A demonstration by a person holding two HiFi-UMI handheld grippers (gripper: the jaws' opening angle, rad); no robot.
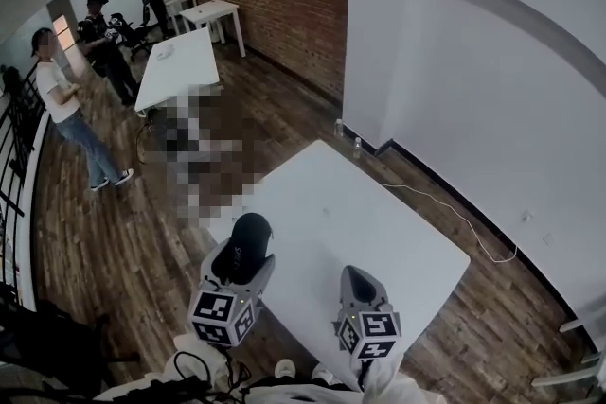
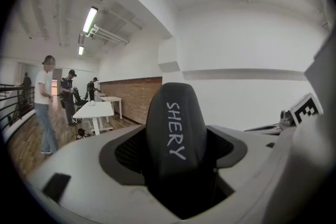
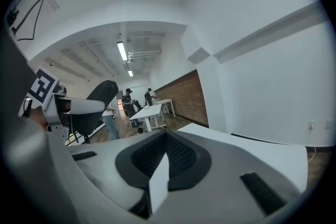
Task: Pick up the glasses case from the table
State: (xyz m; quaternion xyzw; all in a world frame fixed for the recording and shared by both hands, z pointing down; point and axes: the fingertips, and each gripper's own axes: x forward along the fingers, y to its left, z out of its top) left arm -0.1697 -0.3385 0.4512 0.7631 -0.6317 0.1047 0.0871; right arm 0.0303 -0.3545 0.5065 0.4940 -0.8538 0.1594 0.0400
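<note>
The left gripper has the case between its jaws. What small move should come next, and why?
Probably only hold it steady, with the jaws closed. The left gripper grips the case firmly between its jaws, and the right gripper view shows it in the air, off the table, so the pick-up looks done. The right gripper is shut and empty.

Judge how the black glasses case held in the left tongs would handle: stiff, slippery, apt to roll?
The glasses case is probably stiff: it shows a full domed shape between the left tongs. Its smooth, rounded shell may slip or twist if gripped loosely. Set down, the curved body could rock.
</note>
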